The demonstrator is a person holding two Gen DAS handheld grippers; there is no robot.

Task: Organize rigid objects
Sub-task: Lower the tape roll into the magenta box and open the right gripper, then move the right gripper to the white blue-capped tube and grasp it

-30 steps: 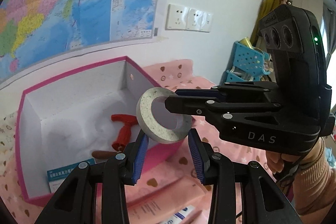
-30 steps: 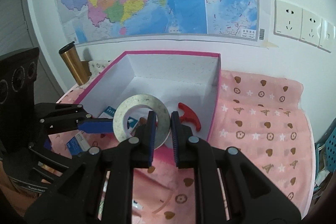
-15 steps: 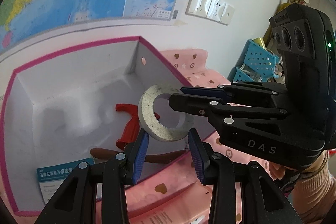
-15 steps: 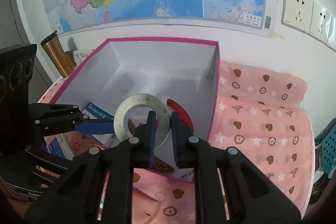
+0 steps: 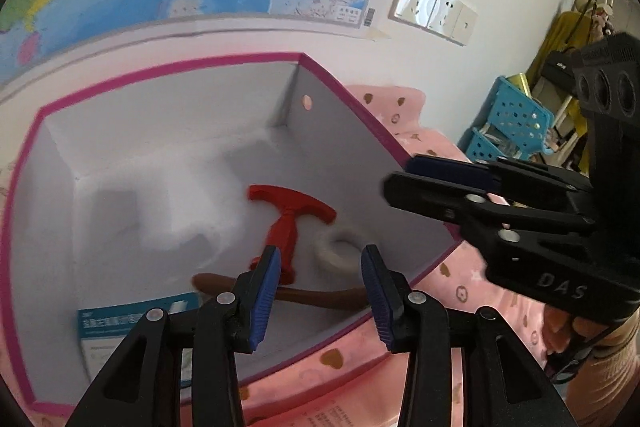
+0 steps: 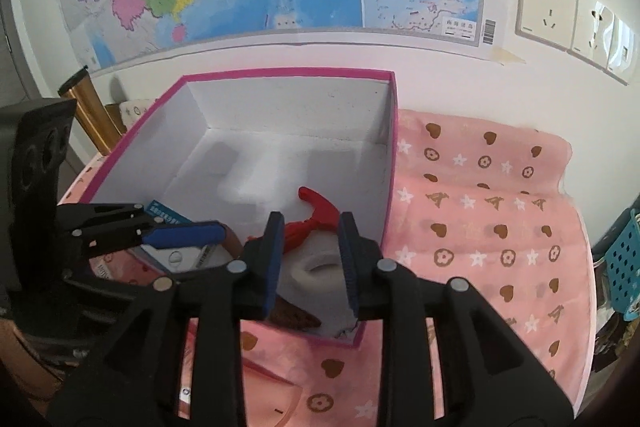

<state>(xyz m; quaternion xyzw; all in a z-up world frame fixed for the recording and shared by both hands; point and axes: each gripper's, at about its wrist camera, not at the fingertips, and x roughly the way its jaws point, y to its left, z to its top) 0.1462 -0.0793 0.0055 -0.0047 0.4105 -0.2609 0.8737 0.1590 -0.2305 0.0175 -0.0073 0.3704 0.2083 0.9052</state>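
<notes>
Release step: white tape ring (image 6: 320,269) lies loose on the floor of the pink-rimmed box (image 6: 394,163), at 5 o'clock from the red handle (image 6: 316,217); right tongs (image 6: 310,261) and left tongs (image 5: 320,291), both empty and opening, should lift straight up, clear of the rim

We can read only the letters "DAS" on the black body of the right gripper (image 5: 448,187), at the lower right of the left wrist view.
</notes>
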